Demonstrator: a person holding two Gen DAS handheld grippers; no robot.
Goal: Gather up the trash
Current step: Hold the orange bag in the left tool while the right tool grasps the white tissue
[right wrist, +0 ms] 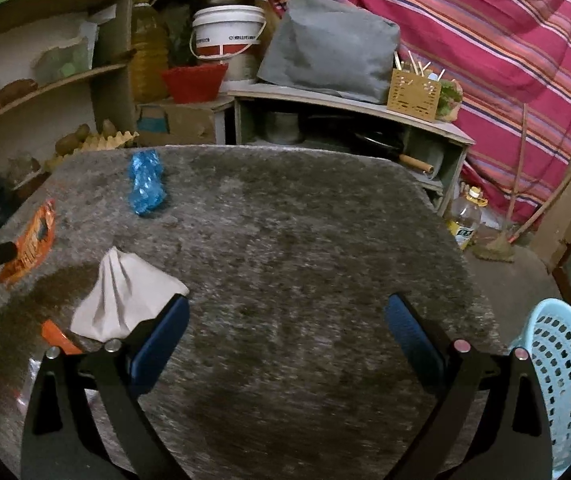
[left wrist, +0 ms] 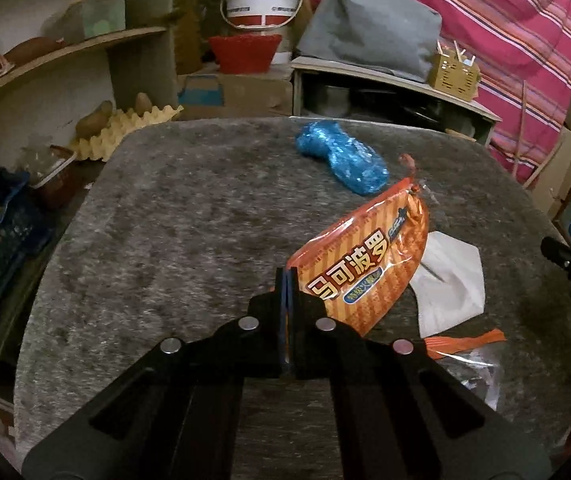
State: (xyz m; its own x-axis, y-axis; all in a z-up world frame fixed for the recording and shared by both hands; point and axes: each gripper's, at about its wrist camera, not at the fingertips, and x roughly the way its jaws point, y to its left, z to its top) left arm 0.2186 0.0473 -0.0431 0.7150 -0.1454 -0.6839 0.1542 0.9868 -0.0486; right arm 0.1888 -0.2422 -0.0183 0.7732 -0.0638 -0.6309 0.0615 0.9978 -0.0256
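The left gripper (left wrist: 287, 280) angles down over the grey felt-covered table (left wrist: 165, 220), its jaws clamped on the near corner of the orange snack wrapper (left wrist: 365, 264), which stands lifted above the surface. The right gripper (right wrist: 287, 320) also tilts downward, jaws spread wide with nothing between them. A crumpled white tissue (right wrist: 125, 296) lies just beside its left finger. Farther off, near the far edge, lies a blue plastic wad (right wrist: 145, 184). A pale blue basket (right wrist: 565, 372) sits off the table's right edge.

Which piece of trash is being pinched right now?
The orange snack wrapper: the left hand-held gripper is shut on its edge. The blue plastic bag and white tissue lie untouched.
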